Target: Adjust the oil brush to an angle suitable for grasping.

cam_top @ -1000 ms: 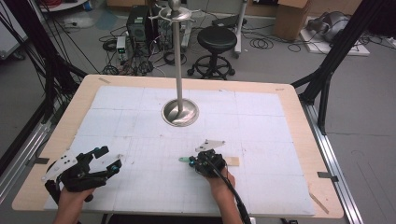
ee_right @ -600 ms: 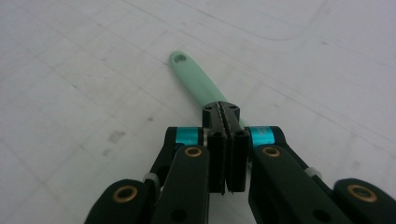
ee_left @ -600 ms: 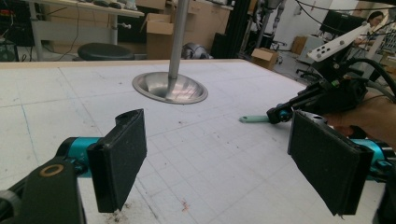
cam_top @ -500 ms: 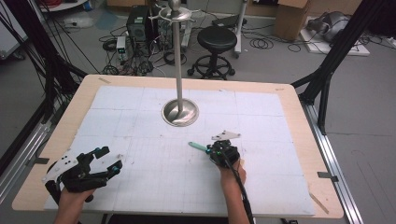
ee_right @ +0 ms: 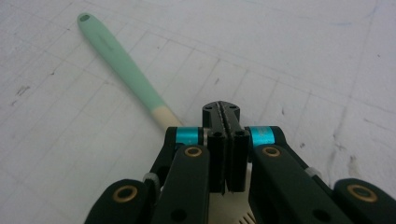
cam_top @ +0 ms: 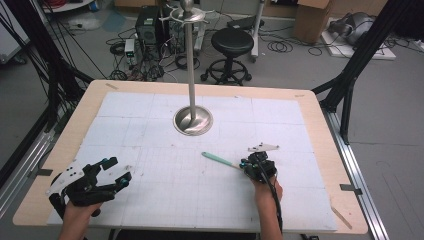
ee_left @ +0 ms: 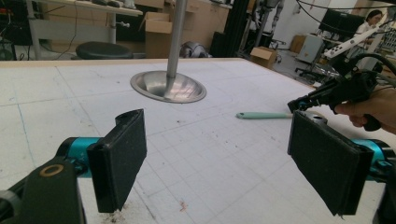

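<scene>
A mint-green handled tool [cam_top: 220,160] lies on the white gridded surface [cam_top: 150,125], in front of the metal stand [cam_top: 192,120]. The right gripper [cam_top: 248,165] has its fingers clamped on the tool's pale end. Farther from the stand, the left gripper [cam_top: 116,171] holds its fingers wide apart.

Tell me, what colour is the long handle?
Mint green handle, cream near the right gripper; clearest in the right gripper view.

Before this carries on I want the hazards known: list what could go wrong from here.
1. The right gripper pinches the mint-handled utensil near its cream end, so the long handle sticks far out and could pivot or slip.
2. Its small end hole would have to meet a hook atop the tall metal stand; a miss could knock the stand.
3. The left gripper sits open, apart, giving no support.
</scene>
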`<action>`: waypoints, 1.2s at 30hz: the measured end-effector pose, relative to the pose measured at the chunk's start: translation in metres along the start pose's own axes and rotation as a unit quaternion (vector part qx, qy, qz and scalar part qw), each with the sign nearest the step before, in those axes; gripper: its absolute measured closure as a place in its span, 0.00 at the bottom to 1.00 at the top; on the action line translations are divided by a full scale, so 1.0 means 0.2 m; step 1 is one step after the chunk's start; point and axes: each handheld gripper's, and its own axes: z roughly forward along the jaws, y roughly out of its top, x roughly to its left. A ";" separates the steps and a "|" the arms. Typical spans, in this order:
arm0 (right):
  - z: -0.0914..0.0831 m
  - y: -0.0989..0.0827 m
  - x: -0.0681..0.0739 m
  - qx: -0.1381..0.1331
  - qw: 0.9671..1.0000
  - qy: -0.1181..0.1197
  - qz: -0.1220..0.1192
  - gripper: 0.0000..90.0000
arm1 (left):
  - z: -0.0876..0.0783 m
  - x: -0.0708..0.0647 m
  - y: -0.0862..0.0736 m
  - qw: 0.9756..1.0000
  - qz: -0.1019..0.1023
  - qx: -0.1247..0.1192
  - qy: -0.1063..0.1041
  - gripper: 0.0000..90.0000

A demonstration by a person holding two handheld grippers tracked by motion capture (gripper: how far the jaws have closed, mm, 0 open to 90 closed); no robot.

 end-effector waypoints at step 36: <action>-0.80 -0.46 -0.12 -0.218 0.975 -0.031 -0.022 0.19 | 0.01 -0.04 0.01 1.000 0.006 -0.015 -0.010 0.22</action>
